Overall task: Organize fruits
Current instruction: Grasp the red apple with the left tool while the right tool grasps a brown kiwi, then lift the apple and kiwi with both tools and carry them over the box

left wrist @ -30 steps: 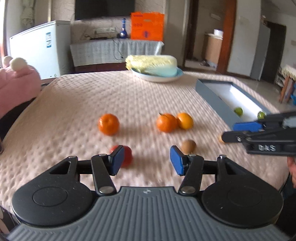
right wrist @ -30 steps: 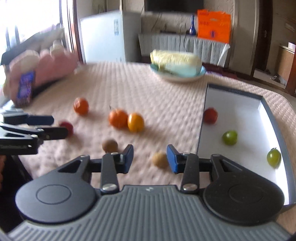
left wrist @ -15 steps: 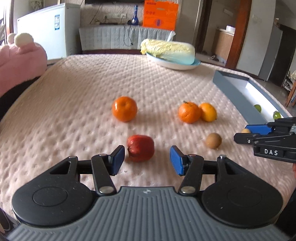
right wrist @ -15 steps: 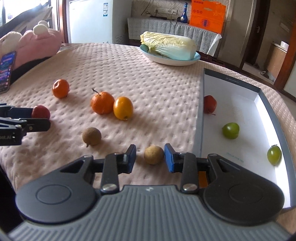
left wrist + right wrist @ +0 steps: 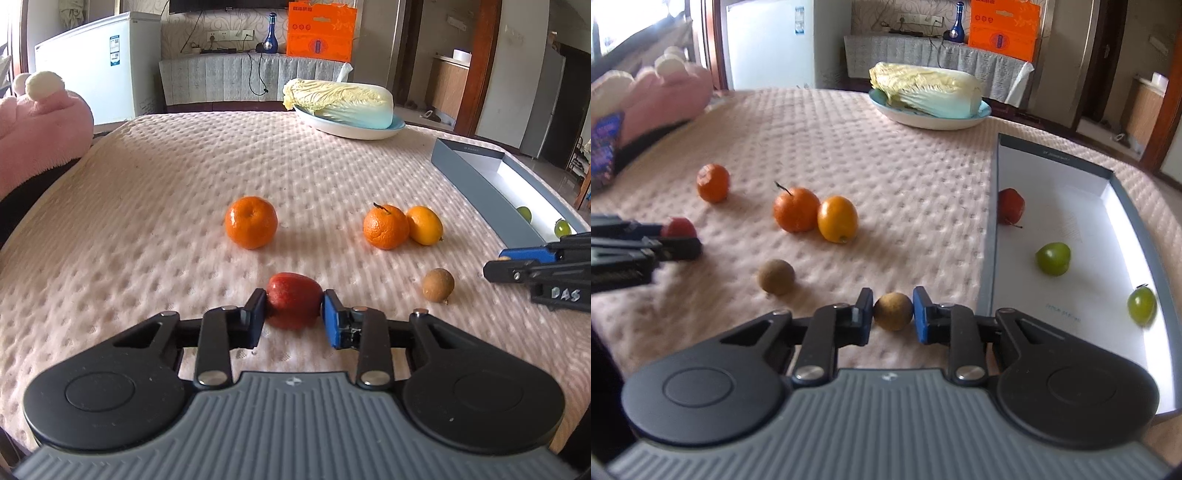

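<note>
fruits already in the grey box (image 5: 988, 258): one red fruit (image 5: 1010, 205), two green ones (image 5: 1053, 258). left gripper (image 5: 293, 314) is closing, pads against a red fruit (image 5: 293, 304); right gripper (image 5: 893, 314) pinches a brown longan (image 5: 893, 311).

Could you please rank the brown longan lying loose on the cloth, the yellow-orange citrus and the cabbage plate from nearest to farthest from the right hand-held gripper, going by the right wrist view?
Measured from the right hand-held gripper:
1. Loose brown longan, just ahead to the left.
2. Yellow-orange citrus, farther up the cloth, touching an orange.
3. Cabbage plate, at the table's far edge.
</note>
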Tool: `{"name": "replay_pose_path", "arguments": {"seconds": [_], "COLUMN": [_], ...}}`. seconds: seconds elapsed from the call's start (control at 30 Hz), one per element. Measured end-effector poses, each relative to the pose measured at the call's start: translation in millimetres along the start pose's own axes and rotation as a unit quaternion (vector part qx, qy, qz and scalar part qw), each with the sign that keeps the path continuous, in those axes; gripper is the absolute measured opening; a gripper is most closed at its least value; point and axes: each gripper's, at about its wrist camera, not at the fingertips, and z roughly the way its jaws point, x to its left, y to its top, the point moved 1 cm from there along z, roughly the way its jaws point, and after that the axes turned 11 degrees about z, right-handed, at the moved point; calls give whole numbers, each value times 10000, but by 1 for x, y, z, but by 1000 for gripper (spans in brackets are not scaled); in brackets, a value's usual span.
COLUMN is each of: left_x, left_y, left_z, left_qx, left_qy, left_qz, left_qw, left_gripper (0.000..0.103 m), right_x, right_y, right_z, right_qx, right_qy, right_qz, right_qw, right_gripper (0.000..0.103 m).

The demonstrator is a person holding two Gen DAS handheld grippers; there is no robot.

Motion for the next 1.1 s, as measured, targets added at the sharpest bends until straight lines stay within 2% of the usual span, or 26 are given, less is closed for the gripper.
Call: {"name": "replay_pose_path", "arguments": {"seconds": [0.17, 0.47, 0.67, 0.83, 1.1], "left_x": [0, -18, -37, -54, -77], "left_y": [3, 19, 31, 45, 69], "left_z": [-4, -25, -32, -40, -48], "left_qx": [-1, -381, -505, -625, -778], "left_qy": [-40, -172, -321, -429, -695], "left_qz": [-138, -247, -59, 370, 601], "left_qw": [9999, 9988, 9982, 9964, 9927], "left_gripper": [38, 38, 38, 38, 38], "right_x": [-3, -8, -8, -19, -24], "right_y": [5, 8, 7, 10, 14], "right_z": [-13, -26, -39, -50, -58], "right_qx": [-136, -211, -340, -482, -655], "right_qy": [691, 1160, 1239, 1243, 1343], "right_qz": [336, 578, 518, 636, 660], "right_qw": [9969, 9913, 9904, 9890, 9866], "right_gripper": [26, 26, 26, 26, 27]}}
